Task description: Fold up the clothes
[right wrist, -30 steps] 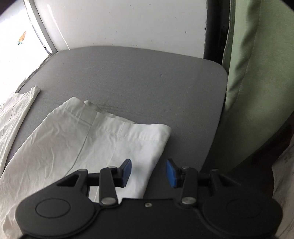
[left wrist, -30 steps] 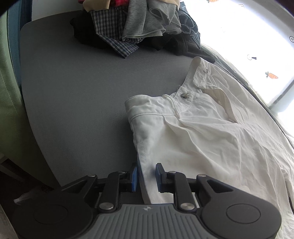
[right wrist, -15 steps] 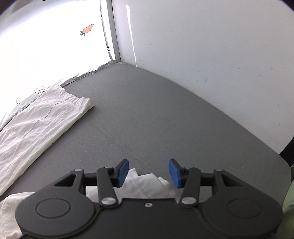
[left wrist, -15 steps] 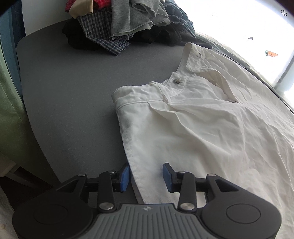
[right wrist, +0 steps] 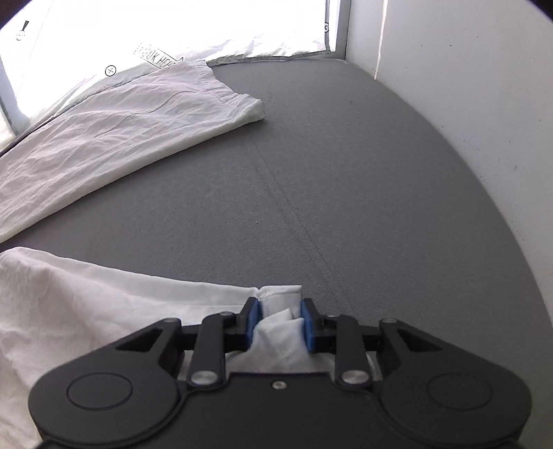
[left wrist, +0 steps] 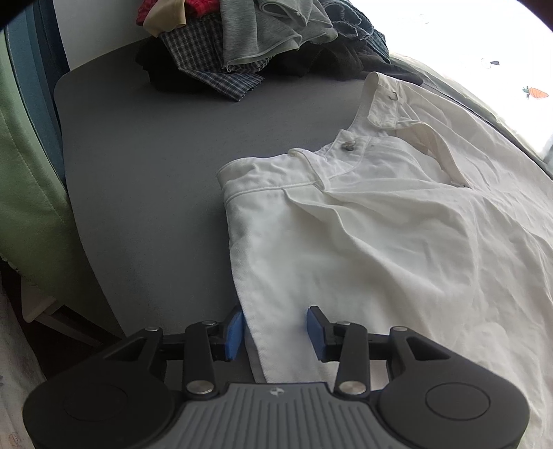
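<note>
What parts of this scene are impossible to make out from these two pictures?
- Left wrist view: the white trousers run off the right edge; legs unseen.
- Left wrist view: the clothes pile is cut by the top edge.
- Right wrist view: the hem inside the right gripper is hidden below by its body.
- Right wrist view: window overexposed.

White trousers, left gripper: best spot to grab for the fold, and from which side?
Take the white trousers at the near side seam, just below the waistband, coming from the bare table side. That edge lies flat and straight there, and the left gripper already straddles it with jaws apart.
</note>
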Tool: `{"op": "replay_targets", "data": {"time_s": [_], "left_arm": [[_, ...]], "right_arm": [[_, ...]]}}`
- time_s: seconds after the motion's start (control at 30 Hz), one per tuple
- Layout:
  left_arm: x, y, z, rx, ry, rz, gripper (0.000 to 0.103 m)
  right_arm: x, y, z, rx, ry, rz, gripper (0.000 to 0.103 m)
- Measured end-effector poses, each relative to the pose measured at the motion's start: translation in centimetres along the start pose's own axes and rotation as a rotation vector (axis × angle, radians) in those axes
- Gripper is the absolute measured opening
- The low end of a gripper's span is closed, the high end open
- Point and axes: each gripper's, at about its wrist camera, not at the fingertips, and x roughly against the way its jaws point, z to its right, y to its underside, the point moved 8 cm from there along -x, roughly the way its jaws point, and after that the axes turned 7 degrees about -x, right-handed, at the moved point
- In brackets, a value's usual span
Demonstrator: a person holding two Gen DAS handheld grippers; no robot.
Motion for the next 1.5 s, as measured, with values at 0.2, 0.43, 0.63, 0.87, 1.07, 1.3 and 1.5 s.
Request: {"op": "replay_targets", "data": {"time_s": [0.2, 0.43, 0.63, 0.87, 1.07, 1.3, 1.5], "left_arm": [[0.1, 0.0, -0.2, 0.054, -0.039, -0.016, 0.043], [0.1, 0.1, -0.2, 0.064, -0.085, -0.014, 0.048], [0.0, 0.3, -1.3, 0.122, -0.050, -0.013, 0.057], [0.1, 0.1, -1.2, 0.047, -0.006, 0.006, 0.059], [-0.1, 0.1, -1.1, 0.006, 0.029, 0.015, 0.063], [-0.4, 0.1, -0.9, -0.055, 0.056, 0.023, 0.067], [-0.5, 0.2, -1.0, -0.083, 0.069, 0.034, 0.070]], "right_arm": [[2.0, -6.5, -0.6, 0.009, 0.052, 0.207, 0.022], [-6.0, -6.9, -3.5, 0.123, 0.135, 0.151, 0.021], [-4.6, -6.8, -1.9, 0.035, 0.249, 0.154, 0.054], [1.1, -2.5, 2.1, -0.310, 0.169, 0.176, 0.067], [5.9, 4.5, 4.2, -0.509, 0.175, 0.179, 0.071], [8.4, 11.1, 5.1, -0.625, 0.195, 0.145, 0.072], [8.7, 14.0, 4.8, -0.663, 0.191, 0.114, 0.072]]}}
